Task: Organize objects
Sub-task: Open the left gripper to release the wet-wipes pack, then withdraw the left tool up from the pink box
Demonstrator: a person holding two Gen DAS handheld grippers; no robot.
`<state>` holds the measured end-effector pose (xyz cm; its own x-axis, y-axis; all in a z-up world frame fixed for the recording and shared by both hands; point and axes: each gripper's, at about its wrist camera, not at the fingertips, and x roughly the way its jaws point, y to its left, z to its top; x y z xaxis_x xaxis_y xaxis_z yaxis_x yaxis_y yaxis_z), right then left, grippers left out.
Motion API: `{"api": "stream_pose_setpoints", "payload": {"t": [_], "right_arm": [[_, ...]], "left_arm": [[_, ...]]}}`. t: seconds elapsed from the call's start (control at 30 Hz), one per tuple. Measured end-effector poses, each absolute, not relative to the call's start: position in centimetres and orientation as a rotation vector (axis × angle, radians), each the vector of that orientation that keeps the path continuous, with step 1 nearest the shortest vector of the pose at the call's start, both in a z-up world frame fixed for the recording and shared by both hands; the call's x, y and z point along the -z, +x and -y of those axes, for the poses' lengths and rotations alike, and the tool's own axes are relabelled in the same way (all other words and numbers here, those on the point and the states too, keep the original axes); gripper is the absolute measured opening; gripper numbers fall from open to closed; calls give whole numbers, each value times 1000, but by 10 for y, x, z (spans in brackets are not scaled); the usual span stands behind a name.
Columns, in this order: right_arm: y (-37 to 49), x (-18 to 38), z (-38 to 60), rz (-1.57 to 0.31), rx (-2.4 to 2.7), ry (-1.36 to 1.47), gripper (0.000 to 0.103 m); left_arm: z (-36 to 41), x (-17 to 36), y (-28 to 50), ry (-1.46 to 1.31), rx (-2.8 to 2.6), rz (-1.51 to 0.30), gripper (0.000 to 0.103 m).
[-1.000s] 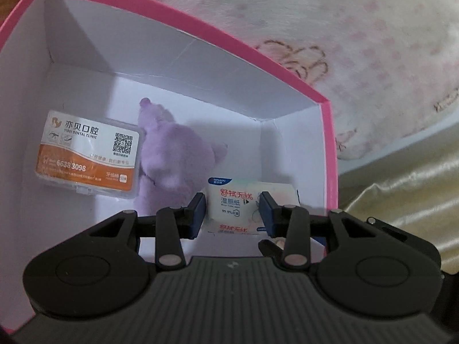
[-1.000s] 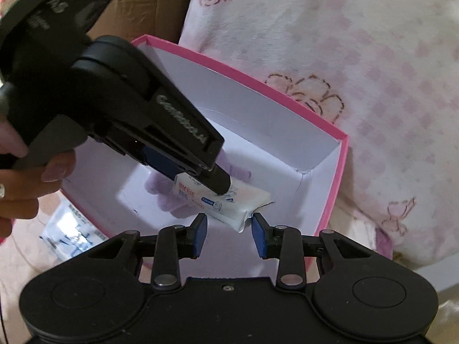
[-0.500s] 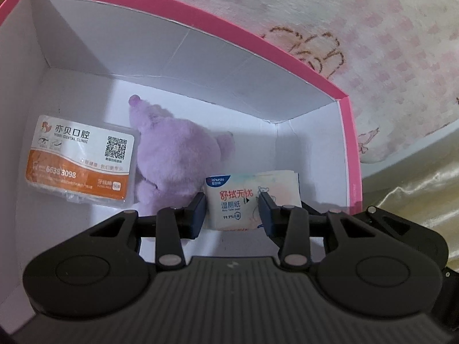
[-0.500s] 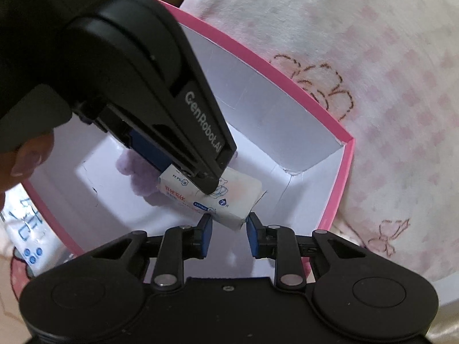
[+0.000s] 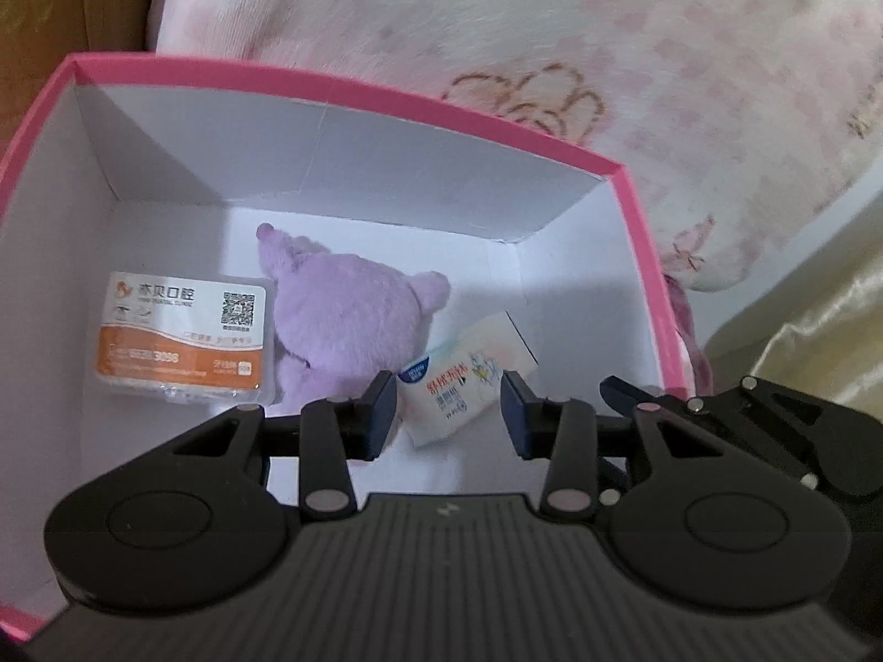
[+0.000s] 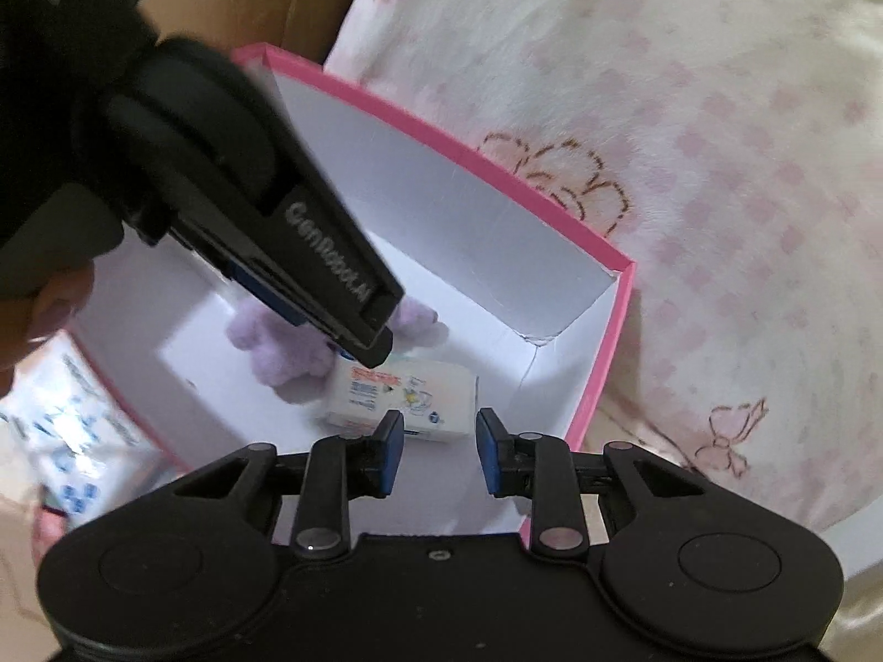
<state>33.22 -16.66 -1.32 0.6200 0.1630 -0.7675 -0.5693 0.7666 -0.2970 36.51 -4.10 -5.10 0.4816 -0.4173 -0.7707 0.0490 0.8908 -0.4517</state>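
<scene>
A pink box with white inner walls holds a purple plush toy, an orange and white dental card pack and a white wet wipe pack. My left gripper is open above the wipe pack, which lies free on the box floor beside the plush. In the right wrist view the box, plush and wipe pack show again. My right gripper is open and empty just above the box's near right side. The left gripper's body crosses this view.
A pink and white floral blanket lies behind and right of the box. A blue and white plastic packet lies outside the box at the left. A brown surface shows at the far left.
My left gripper opened and let go of the wet wipe pack, which dropped onto the box floor beside the plush. The gripper pulled back and up. My right gripper opened a little wider.
</scene>
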Motion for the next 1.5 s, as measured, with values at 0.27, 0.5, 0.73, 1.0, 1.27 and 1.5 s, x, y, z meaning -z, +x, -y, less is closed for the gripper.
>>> {"api": "stream_pose_setpoints", "payload": {"t": [0.27,0.5,0.73,1.0,1.27,1.5], "right_arm": [[293,-27,184,-766,-491,-410,44],[260,-54,193,-792,-510,-356,47],[218,-76,191,-788,-515,-332,49],[163,-94,181,-751,-534,-315,57],[123,-91,178,-763,-559,-275,66],[95,-86,174,-765,-569,-272,75]], "left_arm": [[33,12,337,-298,342,-1022,48],[26,-29,295,-202,392,-1048,61],[19,-55,251,-126,421,-1059,61],[9,-86,207,-70,435,-1039,62],[0,-103,167,-3,434,-1044,66],[-8,-97,137,12,457,-1073,69]]}}
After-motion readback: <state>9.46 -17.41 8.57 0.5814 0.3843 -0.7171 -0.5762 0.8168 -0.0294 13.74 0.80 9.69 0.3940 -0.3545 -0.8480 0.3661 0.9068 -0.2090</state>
